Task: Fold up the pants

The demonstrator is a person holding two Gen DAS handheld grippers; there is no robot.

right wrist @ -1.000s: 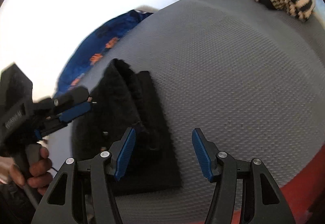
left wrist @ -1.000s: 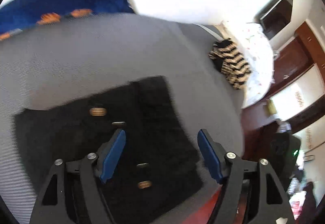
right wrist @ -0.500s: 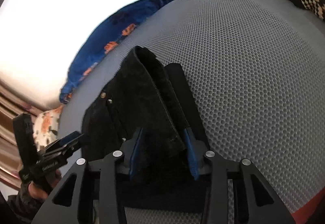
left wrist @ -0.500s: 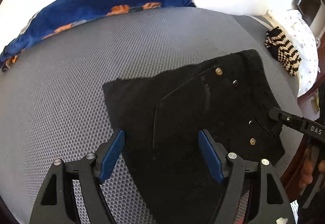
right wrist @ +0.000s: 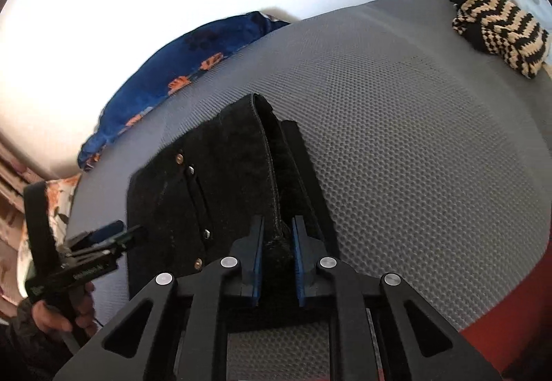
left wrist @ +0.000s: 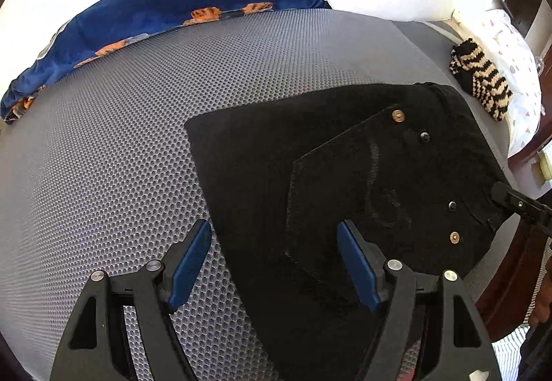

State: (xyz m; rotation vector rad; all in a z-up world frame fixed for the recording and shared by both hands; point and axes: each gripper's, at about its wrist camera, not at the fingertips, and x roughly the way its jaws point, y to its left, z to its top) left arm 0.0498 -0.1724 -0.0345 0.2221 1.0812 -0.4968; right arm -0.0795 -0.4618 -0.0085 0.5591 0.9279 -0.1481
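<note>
Black pants (left wrist: pixel 345 156) lie folded on a grey mesh mat (left wrist: pixel 103 139), brass rivets and a back pocket facing up. My left gripper (left wrist: pixel 272 229) hovers open over their near left edge, with cloth below it but no pad touching. In the right wrist view, my right gripper (right wrist: pixel 278 222) is closing, and its blue pads pinch a raised fold of the pants (right wrist: pixel 224 167) at the near right edge. The left gripper (right wrist: pixel 114 236) shows at the left of that view, held by a hand. The right gripper's tip (left wrist: pixel 510 199) shows at the pants' right corner.
A blue cushion with orange prints (left wrist: pixel 172 8) lies along the mat's far edge. A black-and-tan striped knit (left wrist: pixel 483 84) sits at the far right beside a white printed pillow (left wrist: pixel 510 70). A red edge (right wrist: pixel 510 329) borders the mat on the near right.
The right jaws went from wide apart to clamped on a fold of the pants, which now stands up. The left gripper swung over to the pants' left edge, then held still, still open.
</note>
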